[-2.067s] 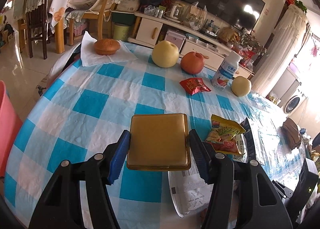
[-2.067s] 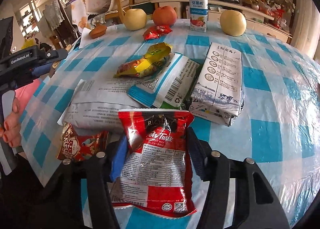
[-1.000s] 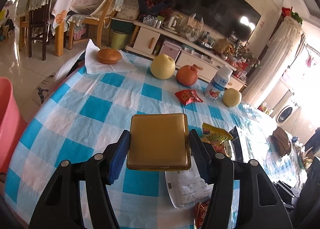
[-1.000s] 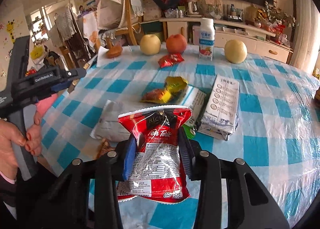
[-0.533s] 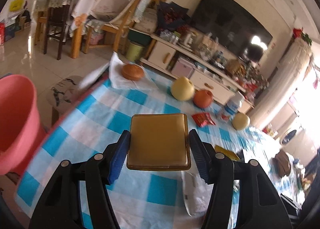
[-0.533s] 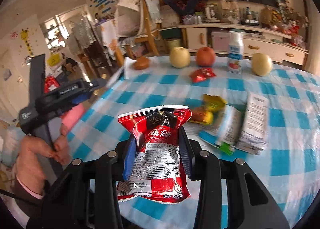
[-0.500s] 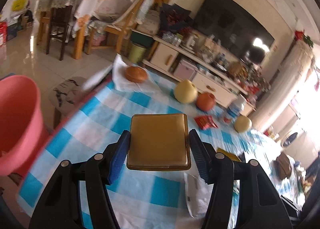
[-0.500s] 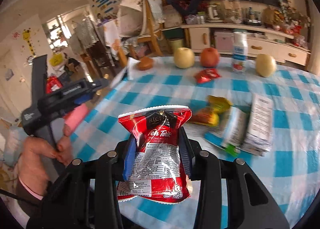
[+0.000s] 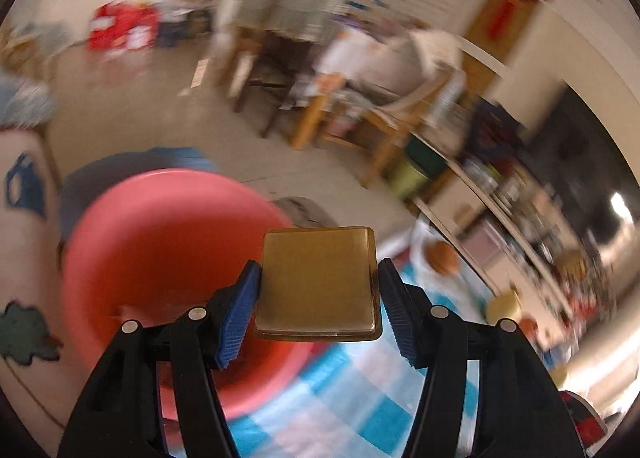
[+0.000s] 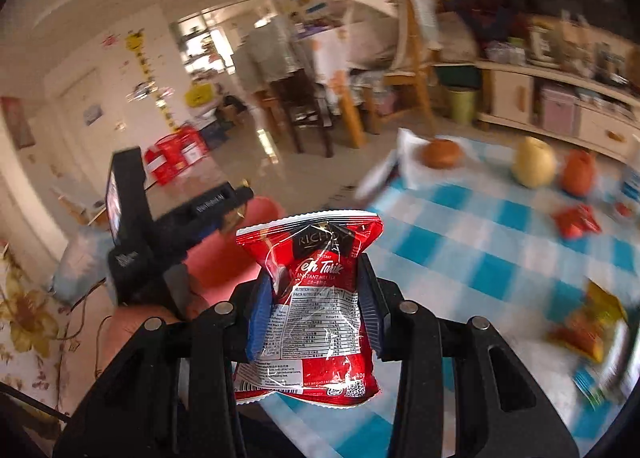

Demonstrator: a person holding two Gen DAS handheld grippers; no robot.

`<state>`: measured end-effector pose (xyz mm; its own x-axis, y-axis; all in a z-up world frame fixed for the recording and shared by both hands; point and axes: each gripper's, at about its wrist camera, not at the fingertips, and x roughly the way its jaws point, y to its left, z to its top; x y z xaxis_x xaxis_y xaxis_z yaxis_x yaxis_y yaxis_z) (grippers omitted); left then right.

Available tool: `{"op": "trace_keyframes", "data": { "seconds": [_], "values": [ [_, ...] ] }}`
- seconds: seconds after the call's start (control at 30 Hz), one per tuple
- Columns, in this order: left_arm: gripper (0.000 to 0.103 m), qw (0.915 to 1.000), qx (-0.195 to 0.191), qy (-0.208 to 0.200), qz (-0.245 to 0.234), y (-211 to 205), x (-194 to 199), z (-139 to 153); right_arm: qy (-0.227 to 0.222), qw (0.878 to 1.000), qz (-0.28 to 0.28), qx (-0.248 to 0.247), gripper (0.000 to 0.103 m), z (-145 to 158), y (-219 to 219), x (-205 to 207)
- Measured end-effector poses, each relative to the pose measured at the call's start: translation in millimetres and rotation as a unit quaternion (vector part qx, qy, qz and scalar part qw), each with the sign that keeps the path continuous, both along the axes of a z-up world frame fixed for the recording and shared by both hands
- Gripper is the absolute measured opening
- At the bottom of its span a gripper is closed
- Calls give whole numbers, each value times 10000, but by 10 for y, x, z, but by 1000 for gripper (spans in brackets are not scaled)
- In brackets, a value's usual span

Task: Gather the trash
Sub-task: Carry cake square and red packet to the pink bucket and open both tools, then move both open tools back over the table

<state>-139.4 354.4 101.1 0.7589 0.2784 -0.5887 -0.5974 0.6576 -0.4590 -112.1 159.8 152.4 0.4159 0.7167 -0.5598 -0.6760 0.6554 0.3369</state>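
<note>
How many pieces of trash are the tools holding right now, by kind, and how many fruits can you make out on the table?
Flat gold packets: 1, in the left tool
Red snack packets: 1, in the right tool
Yellow round fruits: 1
Red-orange round fruits: 1
Total: 4

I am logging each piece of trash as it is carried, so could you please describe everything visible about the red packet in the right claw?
The red packet is a glossy, crinkled foil sachet printed "Teh Tarik, instant milk tea", with a white serrated top edge, a white nutrition panel and a code near its bottom. It stands upright, puffed and sealed-looking, pinched at mid-height between the blue-padded fingers of the right claw. It is held in the air above the edge of the blue checked tablecloth; only the pads touch it.
</note>
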Motion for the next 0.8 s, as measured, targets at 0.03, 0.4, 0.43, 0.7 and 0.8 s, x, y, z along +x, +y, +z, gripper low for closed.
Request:
{"op": "trace_keyframes", "data": {
  "seconds": [0.03,0.4,0.43,0.7,0.8],
  "values": [
    [61,9999,-49,17,159,88,-37,-17,-3,9999,111,14,41,12,144,18],
    [61,9918,-591,-4,1135,787,-399,-205,250,9951,912,275,42,-95,1317,323],
    [61,9907,-655,-12,1190,850,-416,-234,308,9943,972,309,43,-139,1430,355],
    [69,9863,-908,36,1374,1044,-464,-361,720,9926,855,471,78,-461,1672,496],
    [70,9873,-832,4,1354,1025,-472,-339,718,9939,662,508,81,-463,1533,489]
  ]
}}
